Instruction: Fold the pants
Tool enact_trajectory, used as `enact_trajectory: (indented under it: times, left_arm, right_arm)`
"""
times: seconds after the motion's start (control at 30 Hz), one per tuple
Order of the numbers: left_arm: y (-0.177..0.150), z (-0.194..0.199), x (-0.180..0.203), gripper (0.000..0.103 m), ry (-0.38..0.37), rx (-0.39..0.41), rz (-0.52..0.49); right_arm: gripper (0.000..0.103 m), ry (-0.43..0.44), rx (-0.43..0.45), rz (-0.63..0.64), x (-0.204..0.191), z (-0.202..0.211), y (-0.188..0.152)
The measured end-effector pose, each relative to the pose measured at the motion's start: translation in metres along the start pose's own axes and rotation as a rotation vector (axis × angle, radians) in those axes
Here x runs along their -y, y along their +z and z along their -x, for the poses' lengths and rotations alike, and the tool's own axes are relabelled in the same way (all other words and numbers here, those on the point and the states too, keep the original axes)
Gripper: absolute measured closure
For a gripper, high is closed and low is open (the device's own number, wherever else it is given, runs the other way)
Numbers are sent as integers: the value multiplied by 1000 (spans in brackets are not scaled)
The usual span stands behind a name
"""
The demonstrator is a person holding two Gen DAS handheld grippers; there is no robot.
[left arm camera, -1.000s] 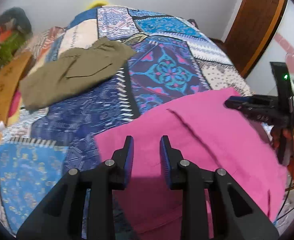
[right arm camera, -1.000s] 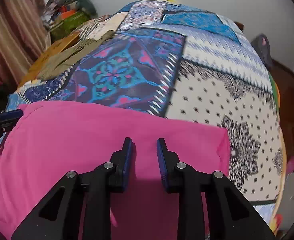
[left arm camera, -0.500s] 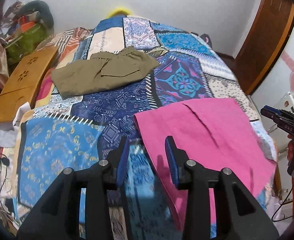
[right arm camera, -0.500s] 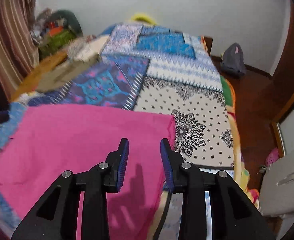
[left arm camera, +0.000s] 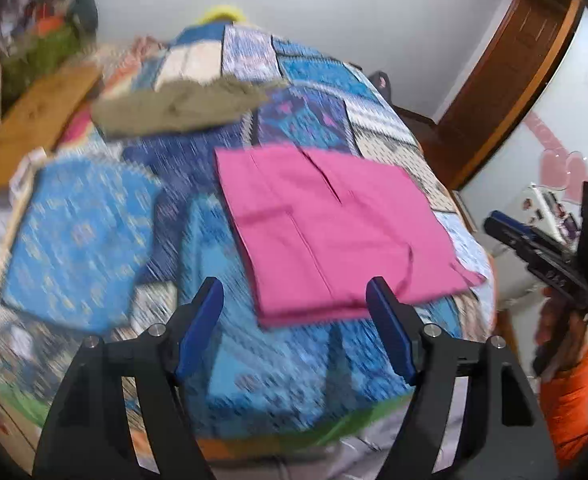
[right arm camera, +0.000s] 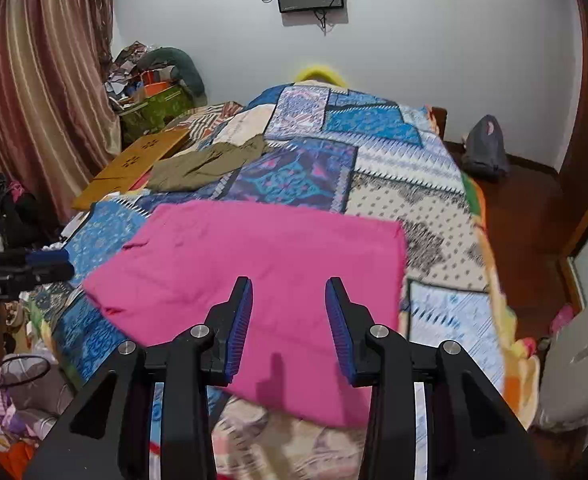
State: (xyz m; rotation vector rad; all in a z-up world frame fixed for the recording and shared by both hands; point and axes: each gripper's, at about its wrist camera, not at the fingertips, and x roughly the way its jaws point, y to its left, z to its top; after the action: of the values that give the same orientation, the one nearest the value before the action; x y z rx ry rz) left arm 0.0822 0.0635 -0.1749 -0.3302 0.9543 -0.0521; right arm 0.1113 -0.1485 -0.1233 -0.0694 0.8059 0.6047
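Observation:
The folded pink pants (left arm camera: 334, 224) lie flat on the patchwork bedspread (left arm camera: 86, 232) near the bed's foot; they also show in the right wrist view (right arm camera: 254, 272). My left gripper (left arm camera: 296, 328) is open and empty, held above the bed short of the pants' near edge. My right gripper (right arm camera: 288, 324) is open and empty, held above the near part of the pants. The right gripper also shows at the far right of the left wrist view (left arm camera: 534, 248). The left wrist view is blurred.
Folded olive pants (right arm camera: 206, 164) lie further up the bed. A wooden board (right arm camera: 134, 164) rests at the bed's left side, with clutter and a curtain (right arm camera: 34, 92) behind. A grey bag (right arm camera: 486, 148) sits on the floor at right, near a wooden door (left arm camera: 510, 80).
Both grippers have pulled back and up from the pink pants, and their jaws have opened wider. The pants stay flat on the bed.

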Motion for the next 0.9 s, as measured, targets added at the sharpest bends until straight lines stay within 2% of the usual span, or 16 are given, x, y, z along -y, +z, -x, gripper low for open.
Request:
enact_trajectory:
  times: [0.27,0.37,0.53,0.9]
  left_arm:
    - [-24,-22,5,29,-128,-96,110]
    - [-25,-26,11,29,-127,-87,109]
    - [-18,-36,10,29,-191,-93,170]
    - [-2,-47,-1,29,-233,-52,275]
  right_arm:
    - [67,-41,-73,3,-3,-29,-28]
    - [67,-49,-96,13,-2,-33,-37]
    - [67,-37,-107,21,-2,-37,-45]
    - [67,-17,-113,31,-3,-38,-48]
